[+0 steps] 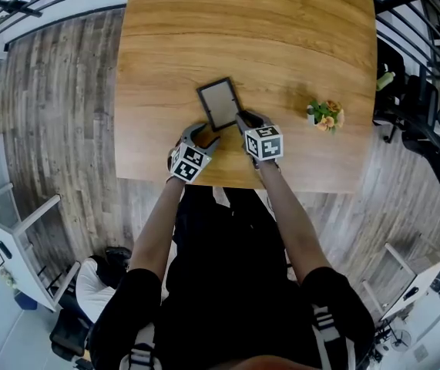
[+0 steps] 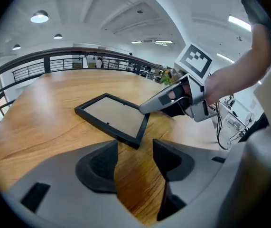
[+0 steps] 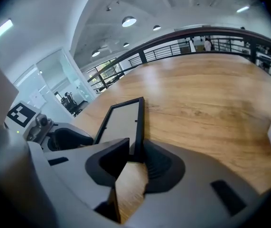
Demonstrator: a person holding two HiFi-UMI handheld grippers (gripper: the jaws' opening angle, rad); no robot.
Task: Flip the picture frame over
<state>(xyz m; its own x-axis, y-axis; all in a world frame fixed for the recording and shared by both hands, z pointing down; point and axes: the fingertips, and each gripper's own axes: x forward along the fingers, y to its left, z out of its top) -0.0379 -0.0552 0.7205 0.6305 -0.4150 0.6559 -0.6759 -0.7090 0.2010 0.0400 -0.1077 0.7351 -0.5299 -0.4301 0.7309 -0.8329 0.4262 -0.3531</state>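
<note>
The picture frame (image 1: 218, 104) lies flat on the wooden counter (image 1: 243, 21), a little back from the near edge and about midway along it. It sits askew to the counter's edges. It is black, and a pale panel faces up.

The right gripper (image 1: 243, 119) is at the frame's near right corner, angled down toward the counter. In the right gripper view its fingers (image 3: 156, 167) stand about half closed with the frame's right-hand rail between them. One finger lies over the pale panel inside the rail and the other is outside the rail, on the counter side. Both pads look to be against the rail, with no clear gap on either side. In the left gripper view one grey finger rests on top of that same corner.

The left gripper (image 1: 206, 137) is close to the counter's near edge, just short of the frame's near left corner. Its fingers (image 2: 99, 167) are spread wide. Only bare wood shows between them, and they touch neither the frame nor the other gripper. The frame's nearest corner is just ahead of the gap.

A small potted plant (image 1: 325, 116) with orange flowers stands toward the counter's near right corner, well apart from the frame and both grippers.
</note>
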